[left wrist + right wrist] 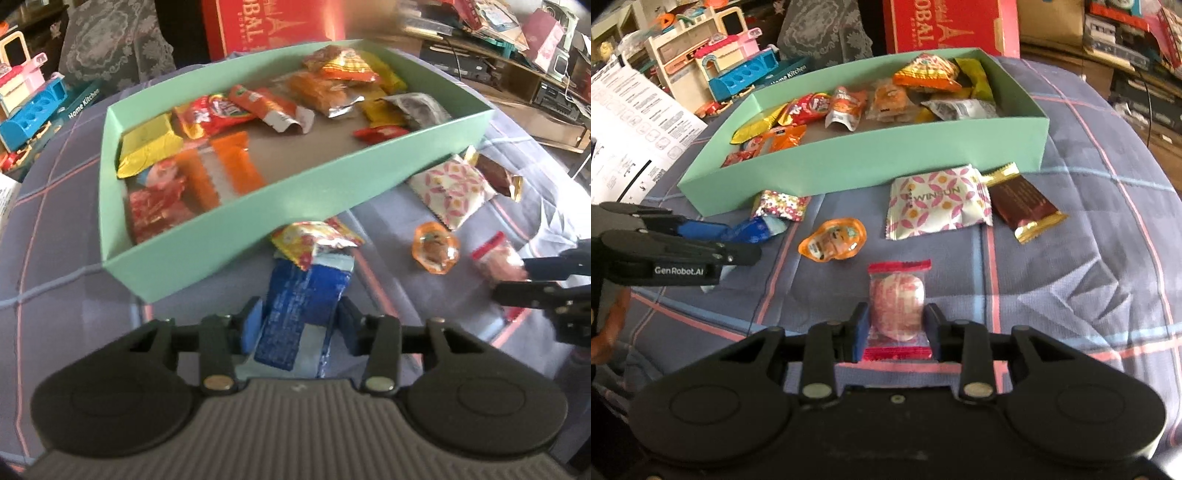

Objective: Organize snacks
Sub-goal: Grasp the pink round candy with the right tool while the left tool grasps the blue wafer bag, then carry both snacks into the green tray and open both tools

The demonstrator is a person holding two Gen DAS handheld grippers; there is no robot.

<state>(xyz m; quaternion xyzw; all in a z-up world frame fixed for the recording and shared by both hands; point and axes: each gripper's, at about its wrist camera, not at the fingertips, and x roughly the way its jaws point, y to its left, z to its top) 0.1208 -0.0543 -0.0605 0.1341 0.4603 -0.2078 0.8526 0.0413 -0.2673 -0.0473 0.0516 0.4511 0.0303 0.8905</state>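
Observation:
A mint green box (236, 236) (849, 166) holds several snack packets. My left gripper (301, 323) is shut on a blue snack packet (303, 295), just in front of the box; it also shows in the right wrist view (750, 230). My right gripper (895, 332) has its fingers on both sides of a pink candy in a clear red-edged wrapper (897, 306), seen too in the left wrist view (496, 258). On the cloth lie an orange jelly cup (833, 240), a flowered packet (781, 205), a white pink-patterned packet (938, 201) and a brown bar (1021, 206).
The snacks lie on a blue-grey plaid cloth (1071, 258). A red carton (953, 26) stands behind the box. Toy kitchen pieces (738, 70) and printed sheets (631, 122) are at the left. Cluttered shelves (535, 55) are at the right.

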